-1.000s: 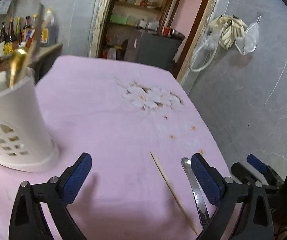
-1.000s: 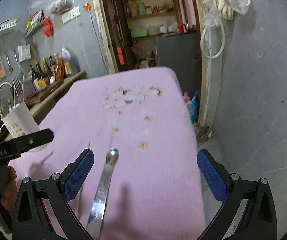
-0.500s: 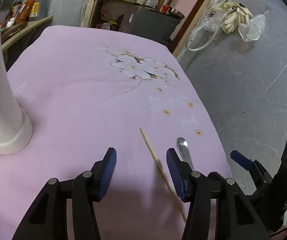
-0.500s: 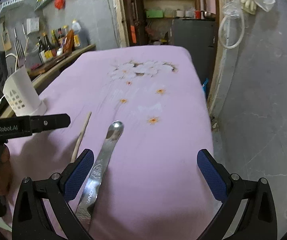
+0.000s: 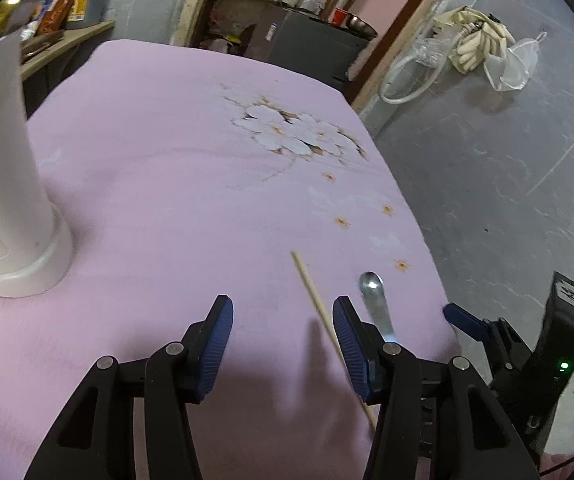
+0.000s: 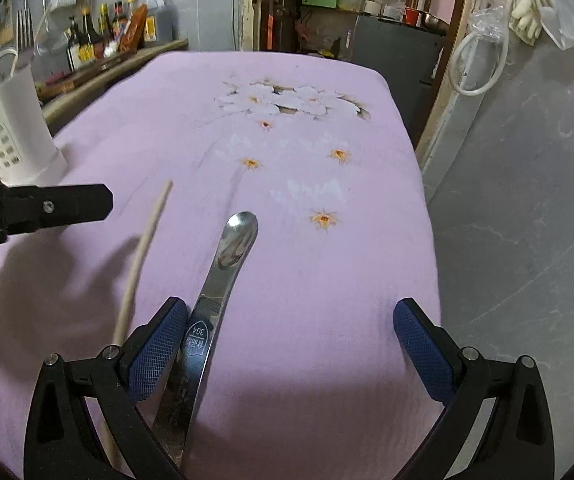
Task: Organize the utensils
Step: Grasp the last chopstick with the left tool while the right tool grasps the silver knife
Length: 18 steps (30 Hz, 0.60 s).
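left gripper (image 5: 283,334) half spread, jaws just narrowed from wide; wooden chopstick (image 5: 319,302) lying between the pads, close against the right-hand one, not visibly pinched. right gripper (image 6: 291,340) spread wide over the metal spoon (image 6: 223,280), handle just beside its left pad (image 6: 159,344), nothing clamped.

both utensils flat on the pink cloth (image 5: 167,160) near its right edge, side by side, near but apart. white utensil holder (image 5: 3,184) well off to the left, upright, a fork (image 6: 25,36) already standing in it.

step in hand, as judged: lining up for the pick, chopstick for the left, spoon for the right. next calls for closing squarely on each thin shaft, then lifting and carrying across to the holder. slim, low-lying pieces; likely to roll or slip out of a loose pinch.

against the frame a second back: left jaws far narrower, lower toward the cloth, holder's rim now out of view. right gripper closer to the spoon, handle now deep between its jaws rather than just ahead.
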Tool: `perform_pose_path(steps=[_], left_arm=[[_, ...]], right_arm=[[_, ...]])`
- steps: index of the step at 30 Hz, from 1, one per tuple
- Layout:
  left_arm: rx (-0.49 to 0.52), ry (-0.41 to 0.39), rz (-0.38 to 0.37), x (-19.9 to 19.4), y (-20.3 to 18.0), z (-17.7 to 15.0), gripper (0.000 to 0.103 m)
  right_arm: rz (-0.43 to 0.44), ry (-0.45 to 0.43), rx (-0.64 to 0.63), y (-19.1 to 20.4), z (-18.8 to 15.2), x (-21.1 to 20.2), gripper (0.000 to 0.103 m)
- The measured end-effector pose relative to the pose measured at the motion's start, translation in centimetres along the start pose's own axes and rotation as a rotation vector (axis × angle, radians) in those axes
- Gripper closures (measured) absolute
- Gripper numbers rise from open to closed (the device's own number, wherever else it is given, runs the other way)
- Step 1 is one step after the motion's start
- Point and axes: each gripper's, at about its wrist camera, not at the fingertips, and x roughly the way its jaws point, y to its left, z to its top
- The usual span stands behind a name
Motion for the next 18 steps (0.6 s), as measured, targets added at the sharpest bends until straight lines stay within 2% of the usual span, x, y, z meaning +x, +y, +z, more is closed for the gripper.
perform_pose_path(steps=[4,7,10,12,13,15,18], left_arm=[[0.024,0.038,-0.052,0.6,-0.8,0.2,0.065],[0.036,0.068,-0.077,1.3,-1.3,0.2,0.068],[0.050,0.131,-0.099,2.5,-1.8,0.2,0.069],[0.064,0.157,-0.106,3.0,-2.3,0.3,0.069],[0.078,0.165,-0.102,3.2,-2.5,0.3,0.070],[0.090,0.170,-0.096,3.5,-2.7,0.5,0.071],[0.086,0.174,-0.090,3.8,-2.7,0.9,0.078]], right_arm=[[-0.034,-0.001,0.031,-1.1,-0.3,-0.4,0.002],[-0.014,-0.001,0.070,-2.5,-0.6,-0.4,0.002],[-0.006,0.000,0.099,-3.6,-0.9,-0.3,0.003],[0.029,0.002,0.130,-4.4,-1.0,-0.1,0.008],[0.057,0.001,0.144,-4.9,-0.9,0.4,0.014],[0.074,-0.006,0.147,-5.3,-0.8,0.6,0.019],[0.102,-0.019,0.140,-5.9,-0.5,0.9,0.027]])
